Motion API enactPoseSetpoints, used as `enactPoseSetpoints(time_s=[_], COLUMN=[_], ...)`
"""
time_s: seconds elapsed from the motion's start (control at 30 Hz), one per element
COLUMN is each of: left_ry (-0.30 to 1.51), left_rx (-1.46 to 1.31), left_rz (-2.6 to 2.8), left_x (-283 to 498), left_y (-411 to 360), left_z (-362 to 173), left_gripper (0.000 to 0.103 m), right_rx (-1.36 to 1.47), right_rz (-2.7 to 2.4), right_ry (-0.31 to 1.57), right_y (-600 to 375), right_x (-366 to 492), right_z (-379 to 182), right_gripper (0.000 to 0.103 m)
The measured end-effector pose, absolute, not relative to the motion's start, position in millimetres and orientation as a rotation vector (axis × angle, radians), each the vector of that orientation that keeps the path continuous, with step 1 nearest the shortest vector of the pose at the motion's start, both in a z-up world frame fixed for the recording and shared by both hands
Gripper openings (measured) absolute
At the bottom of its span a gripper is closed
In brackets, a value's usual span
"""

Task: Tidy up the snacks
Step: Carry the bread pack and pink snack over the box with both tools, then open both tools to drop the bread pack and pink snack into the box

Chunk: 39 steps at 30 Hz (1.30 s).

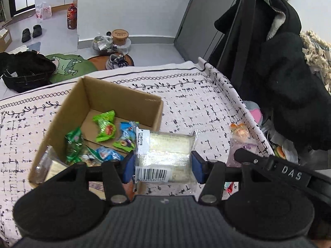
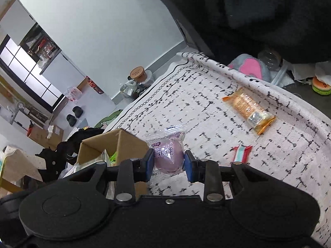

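Note:
My left gripper (image 1: 162, 166) is shut on a clear-wrapped pale snack pack (image 1: 165, 150) with a barcode label, held above the right edge of the open cardboard box (image 1: 115, 97). Green and blue snack packets (image 1: 104, 127) lie inside the box. My right gripper (image 2: 169, 162) is shut on a purple mochi packet (image 2: 168, 153), lifted over the patterned cloth just right of the cardboard box (image 2: 122, 142). An orange snack bar (image 2: 249, 110) and a small red-and-teal candy (image 2: 242, 153) lie on the cloth. The right gripper's arm (image 1: 269, 162) shows at the left view's right side.
The table is covered by a white black-patterned cloth (image 1: 196, 103). A black coat (image 1: 289, 72) hangs over a chair at the right. Beyond the table edge are a pink plush (image 2: 251, 67), a burger toy (image 2: 321, 85), shoes (image 1: 115, 61) and bottles (image 1: 71, 16) on the floor.

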<state>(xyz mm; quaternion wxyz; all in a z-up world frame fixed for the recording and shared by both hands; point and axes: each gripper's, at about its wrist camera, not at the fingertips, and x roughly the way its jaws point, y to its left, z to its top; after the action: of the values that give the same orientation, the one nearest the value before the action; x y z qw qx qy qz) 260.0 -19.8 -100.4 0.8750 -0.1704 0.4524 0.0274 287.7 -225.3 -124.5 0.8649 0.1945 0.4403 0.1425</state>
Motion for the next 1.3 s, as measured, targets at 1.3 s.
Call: enactPoseSetpoints(time_s=[1.3], left_ry=[0.896], left_rx=[-0.441], left_rz=[0.163], left_x=[283], left_y=[99], left_z=[-99], left_gripper=[0.058], right_rx=[0.351], right_rz=[0.335], right_ry=[0.986], right_y=[-140], right_x=[303], right_z=[-109], right_gripper=[0.060])
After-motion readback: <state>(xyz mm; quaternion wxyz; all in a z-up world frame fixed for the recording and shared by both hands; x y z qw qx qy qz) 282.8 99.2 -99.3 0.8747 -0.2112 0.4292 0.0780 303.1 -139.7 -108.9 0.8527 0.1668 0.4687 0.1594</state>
